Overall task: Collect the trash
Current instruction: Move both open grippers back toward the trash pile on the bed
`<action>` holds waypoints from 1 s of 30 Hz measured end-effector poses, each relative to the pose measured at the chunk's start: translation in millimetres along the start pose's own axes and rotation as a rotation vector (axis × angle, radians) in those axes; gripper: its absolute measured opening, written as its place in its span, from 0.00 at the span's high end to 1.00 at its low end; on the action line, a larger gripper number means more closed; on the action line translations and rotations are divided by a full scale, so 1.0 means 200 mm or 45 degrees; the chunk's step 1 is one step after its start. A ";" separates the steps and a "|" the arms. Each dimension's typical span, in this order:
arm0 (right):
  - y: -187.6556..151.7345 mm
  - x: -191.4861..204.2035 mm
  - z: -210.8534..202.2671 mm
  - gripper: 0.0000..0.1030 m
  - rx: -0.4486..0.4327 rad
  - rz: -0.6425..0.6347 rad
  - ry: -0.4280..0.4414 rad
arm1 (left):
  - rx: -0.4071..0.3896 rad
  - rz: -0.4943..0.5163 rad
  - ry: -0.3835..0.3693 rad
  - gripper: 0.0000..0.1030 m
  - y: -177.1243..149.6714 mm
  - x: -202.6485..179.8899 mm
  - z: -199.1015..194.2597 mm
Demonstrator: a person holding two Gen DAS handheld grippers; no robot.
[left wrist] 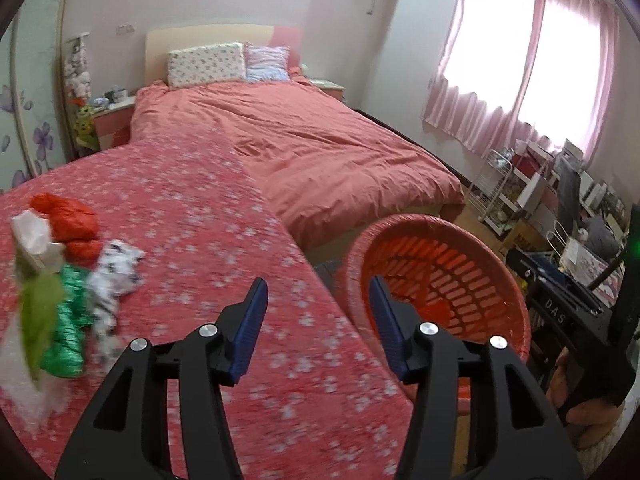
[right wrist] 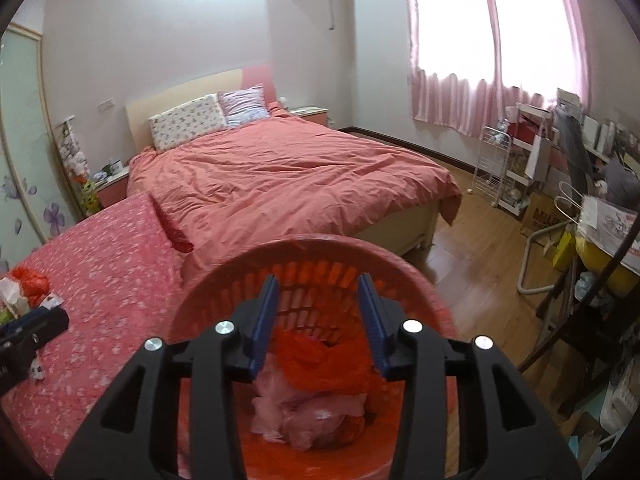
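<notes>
A pile of trash lies on the floral red cloth (left wrist: 208,216) at the left: a red bag (left wrist: 68,216), a white wrapper (left wrist: 30,232), a green leaf-like piece (left wrist: 40,312), green foil (left wrist: 70,332) and a black-and-white wrapper (left wrist: 114,276). My left gripper (left wrist: 318,308) is open and empty, to the right of the pile. The red basket (left wrist: 436,232) stands right of the cloth. My right gripper (right wrist: 318,312) is open over the basket (right wrist: 320,246), which holds an orange bag (right wrist: 320,360) and a pink bag (right wrist: 308,412).
A bed with a pink duvet (left wrist: 320,148) lies beyond the cloth. A white rack (right wrist: 496,168) and cluttered shelves (right wrist: 560,152) stand under the pink curtains (right wrist: 480,92) at the right. Wooden floor (right wrist: 472,272) shows right of the basket.
</notes>
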State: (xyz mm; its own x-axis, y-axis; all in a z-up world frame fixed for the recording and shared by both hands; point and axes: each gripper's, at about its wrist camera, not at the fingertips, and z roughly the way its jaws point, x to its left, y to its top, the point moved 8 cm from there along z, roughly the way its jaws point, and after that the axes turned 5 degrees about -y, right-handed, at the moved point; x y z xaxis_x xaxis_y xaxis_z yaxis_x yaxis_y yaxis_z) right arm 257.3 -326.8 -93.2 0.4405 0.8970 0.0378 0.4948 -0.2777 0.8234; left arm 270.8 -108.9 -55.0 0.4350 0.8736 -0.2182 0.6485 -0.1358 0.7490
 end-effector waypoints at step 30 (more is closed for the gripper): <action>-0.37 1.61 -0.17 0.62 0.255 -0.386 0.576 | -0.142 -0.381 0.452 0.48 -0.21 1.28 -0.71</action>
State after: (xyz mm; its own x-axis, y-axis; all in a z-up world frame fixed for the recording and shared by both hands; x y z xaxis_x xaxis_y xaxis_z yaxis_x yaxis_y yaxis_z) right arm 337.7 -5.4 -123.0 -0.0854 0.9921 0.0915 0.7004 -0.0056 0.7137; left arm 266.7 187.2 -53.3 -0.0140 0.9750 -0.2219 0.6331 0.1804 0.7528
